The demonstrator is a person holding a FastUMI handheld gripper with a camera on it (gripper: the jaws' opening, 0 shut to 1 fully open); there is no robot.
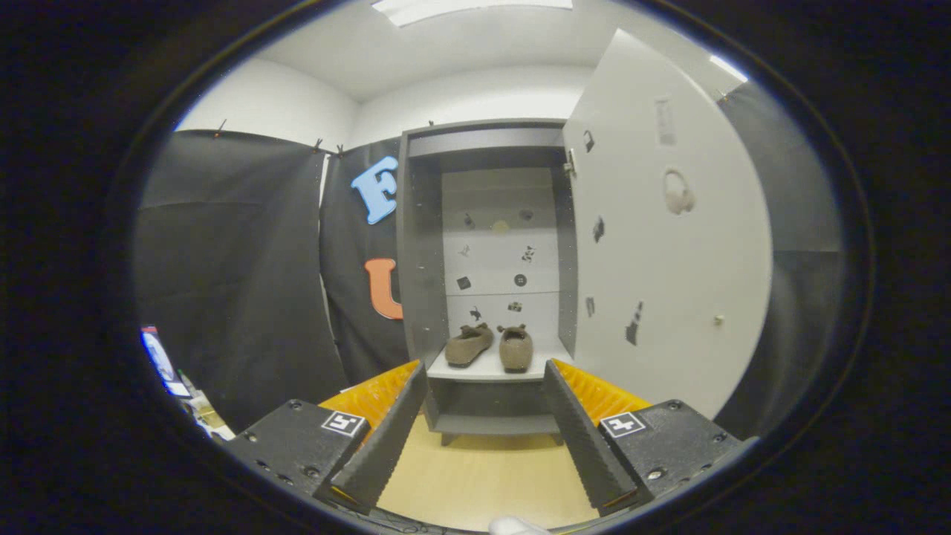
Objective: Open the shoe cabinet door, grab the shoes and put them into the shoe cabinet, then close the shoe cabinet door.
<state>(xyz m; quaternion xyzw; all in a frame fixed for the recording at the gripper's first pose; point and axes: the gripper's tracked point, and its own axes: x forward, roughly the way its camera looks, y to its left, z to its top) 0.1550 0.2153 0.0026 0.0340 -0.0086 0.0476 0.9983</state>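
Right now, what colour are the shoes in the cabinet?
Brown; the shoes show best in the gripper view, beyond the open gripper.

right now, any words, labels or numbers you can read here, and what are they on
None can be read.
Cabinet door, swung open: small stickers, too blurred to read.
Cabinet back panel, behind the shoes: small dark marks, too small to tell.
Gripper, open, holding nothing: square black-and-white marker patterns, no text.
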